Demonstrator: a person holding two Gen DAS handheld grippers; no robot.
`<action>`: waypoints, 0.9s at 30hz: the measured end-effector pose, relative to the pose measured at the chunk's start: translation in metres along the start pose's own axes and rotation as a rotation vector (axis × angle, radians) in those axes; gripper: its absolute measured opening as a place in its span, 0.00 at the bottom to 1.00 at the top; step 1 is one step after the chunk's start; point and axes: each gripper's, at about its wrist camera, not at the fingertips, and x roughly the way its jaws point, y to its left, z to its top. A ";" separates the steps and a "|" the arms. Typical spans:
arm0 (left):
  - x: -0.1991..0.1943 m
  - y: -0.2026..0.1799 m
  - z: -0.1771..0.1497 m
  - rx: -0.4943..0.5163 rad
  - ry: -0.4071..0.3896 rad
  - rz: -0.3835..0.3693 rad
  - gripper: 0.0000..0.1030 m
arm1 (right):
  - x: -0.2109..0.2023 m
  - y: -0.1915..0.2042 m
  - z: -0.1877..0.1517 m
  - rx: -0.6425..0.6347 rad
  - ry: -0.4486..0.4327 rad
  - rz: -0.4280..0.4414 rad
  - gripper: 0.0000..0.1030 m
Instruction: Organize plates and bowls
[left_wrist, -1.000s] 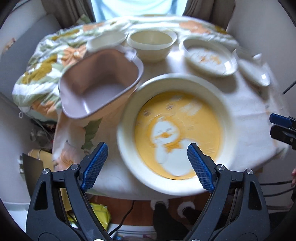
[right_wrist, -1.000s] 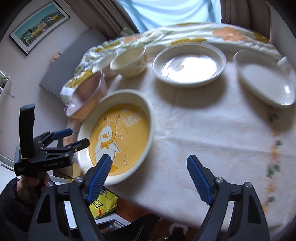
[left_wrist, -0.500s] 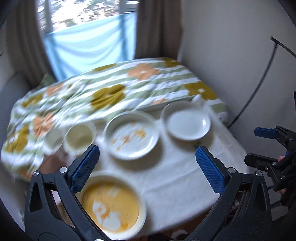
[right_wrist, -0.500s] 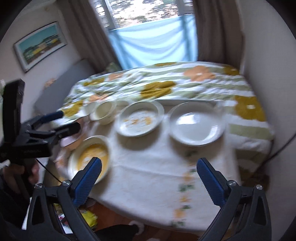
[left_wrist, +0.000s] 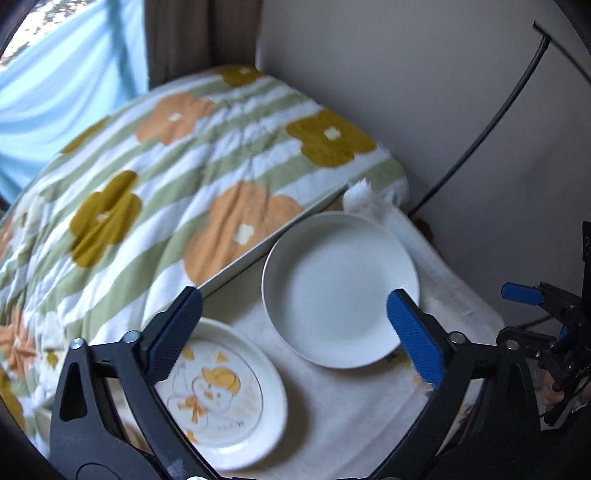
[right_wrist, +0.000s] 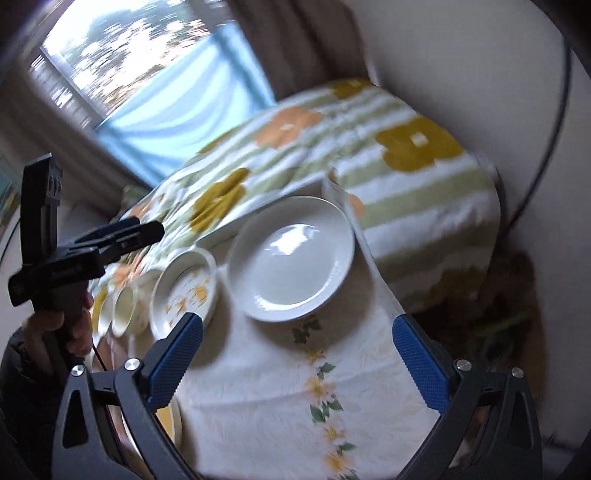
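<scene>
Plates, white plate (left_wrist: 340, 291) round, face up, patterned plate (left_wrist: 221, 391) beside it

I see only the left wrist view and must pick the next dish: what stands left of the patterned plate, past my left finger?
Observer: Two small cream bowls stand side by side, just left of the patterned plate.
Operator: Anything nearer me than that plate?
Observer: Yes, the rim of a yellow-centred dish peeks out at the table's near edge.
Operator: And in front of the white plate?
Observer: Only tablecloth, with a strip of embroidered flowers.
</scene>
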 end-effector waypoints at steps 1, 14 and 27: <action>0.015 0.004 0.001 0.015 0.033 -0.011 0.80 | 0.010 -0.004 0.003 0.035 0.006 -0.009 0.99; 0.120 0.032 0.001 0.075 0.220 -0.149 0.35 | 0.097 -0.020 0.000 0.278 0.073 -0.051 0.55; 0.129 0.037 0.003 0.092 0.214 -0.130 0.15 | 0.117 -0.023 0.005 0.320 0.083 -0.114 0.15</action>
